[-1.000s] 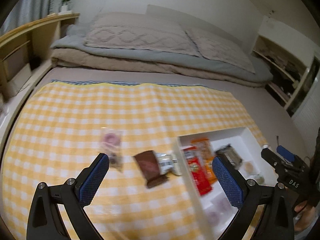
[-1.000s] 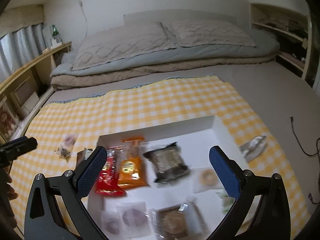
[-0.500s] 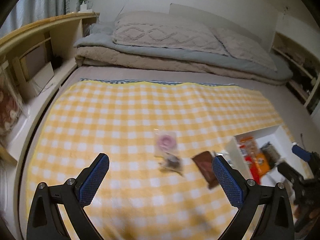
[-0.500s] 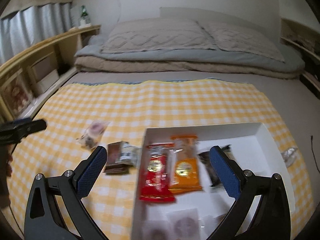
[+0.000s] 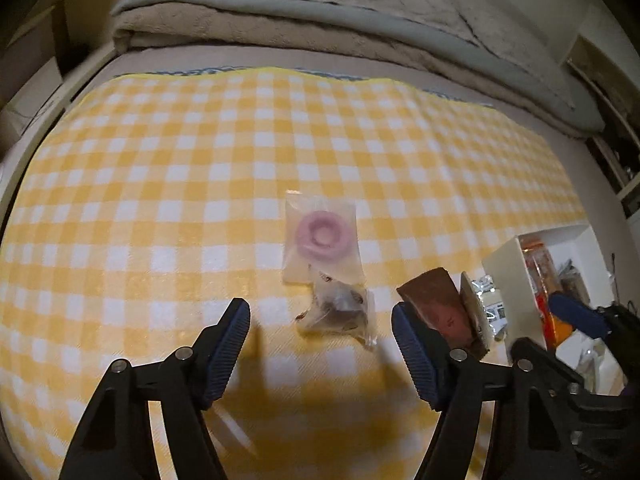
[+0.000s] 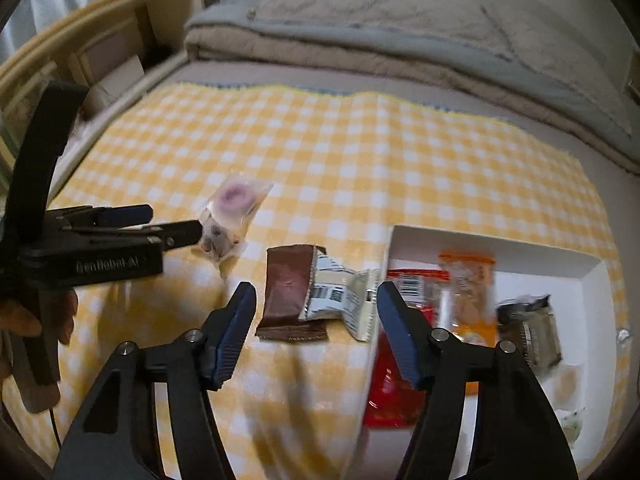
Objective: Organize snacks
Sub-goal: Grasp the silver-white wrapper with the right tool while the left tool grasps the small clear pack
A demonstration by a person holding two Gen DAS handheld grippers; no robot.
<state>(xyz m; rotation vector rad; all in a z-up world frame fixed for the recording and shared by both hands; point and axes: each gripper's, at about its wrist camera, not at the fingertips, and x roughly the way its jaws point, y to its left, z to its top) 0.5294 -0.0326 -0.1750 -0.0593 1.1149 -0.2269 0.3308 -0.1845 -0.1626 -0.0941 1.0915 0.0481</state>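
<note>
Both sets of jaws are closing over the yellow checked cloth (image 5: 160,200) on the bed. The left gripper (image 5: 320,336) is framing a small clear snack packet (image 5: 340,308); the right gripper (image 6: 312,316) is framing a brown wrapper (image 6: 286,292) beside the white tray's (image 6: 500,248) left wall. Neither is pressing yet. Bare cloth is stretching toward folded bedding (image 5: 360,28).

A yellow checked cloth (image 6: 360,152) (spread over the bed (image 6: 624,216)) carries loose snack packets (image 5: 320,236) and a white box (image 6: 588,268).
</note>
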